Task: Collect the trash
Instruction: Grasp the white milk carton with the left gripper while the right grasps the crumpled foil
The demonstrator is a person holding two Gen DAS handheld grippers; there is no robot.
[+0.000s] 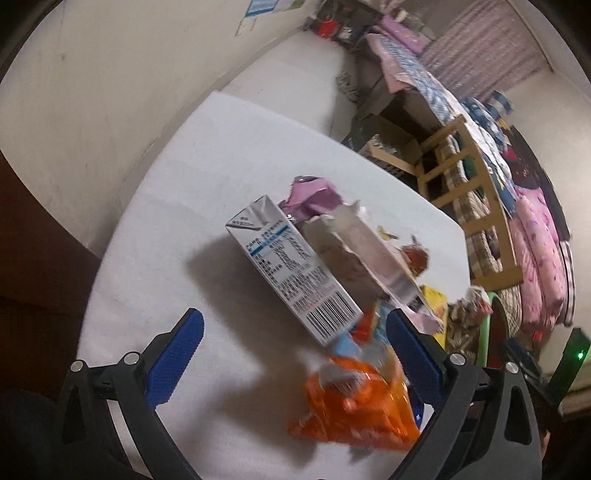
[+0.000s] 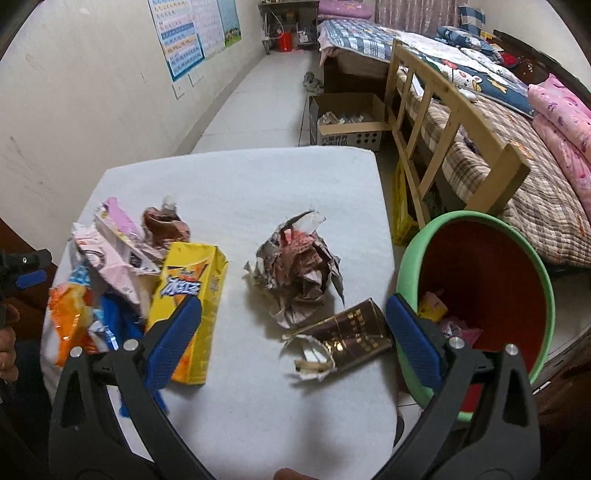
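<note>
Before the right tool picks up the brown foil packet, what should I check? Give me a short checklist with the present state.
1. Right tool open: ok.
2. Brown foil packet lies between its blue fingers: ok.
3. Crumpled paper ball apart from the packet: cannot tell, they look very close.
4. Green-rimmed red bin beside the white table, mouth open: ok.
5. Left tool open, holding nothing: ok.

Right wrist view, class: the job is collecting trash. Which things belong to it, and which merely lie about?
Belongs to the job:
yellow drink carton
crumpled paper ball
brown torn packet
orange snack bag
pink wrapper
green-rimmed bin

Just lying about:
cardboard box
bed
wall posters
</note>
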